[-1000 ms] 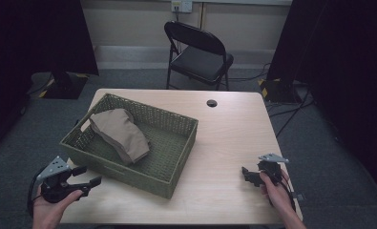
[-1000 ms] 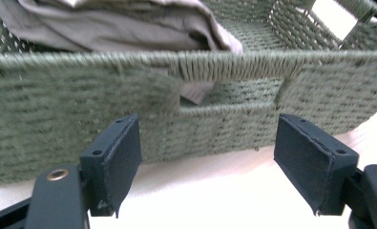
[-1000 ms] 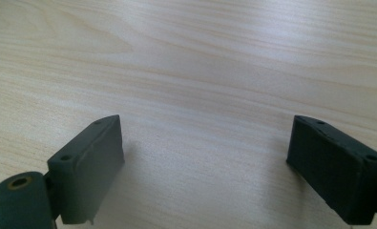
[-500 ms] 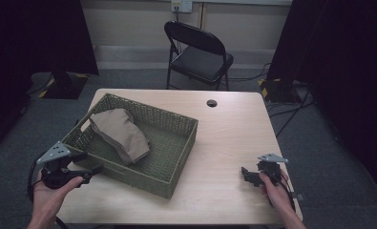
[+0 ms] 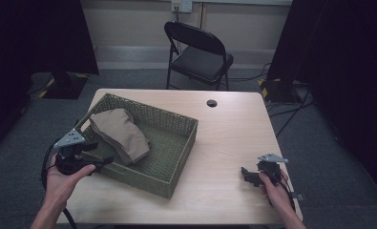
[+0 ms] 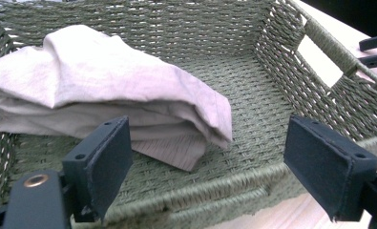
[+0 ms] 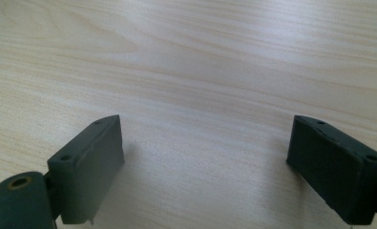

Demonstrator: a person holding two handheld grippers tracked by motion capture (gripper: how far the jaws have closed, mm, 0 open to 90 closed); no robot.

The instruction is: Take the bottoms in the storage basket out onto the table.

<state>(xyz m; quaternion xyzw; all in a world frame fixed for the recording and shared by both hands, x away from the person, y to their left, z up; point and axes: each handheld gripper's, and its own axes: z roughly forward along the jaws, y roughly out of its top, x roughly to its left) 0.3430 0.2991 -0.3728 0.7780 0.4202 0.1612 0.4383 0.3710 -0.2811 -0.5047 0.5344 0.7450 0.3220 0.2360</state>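
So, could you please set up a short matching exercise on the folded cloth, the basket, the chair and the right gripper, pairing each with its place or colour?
Things:
1. folded cloth
2. basket
3. chair
4. right gripper

Descriptions:
A. black, on the floor beyond the table
B. open, low over bare tabletop
C. green and woven, on the table
D. tan, lying inside the basket

Pairs: 1-D, 2-C, 3-A, 4-B
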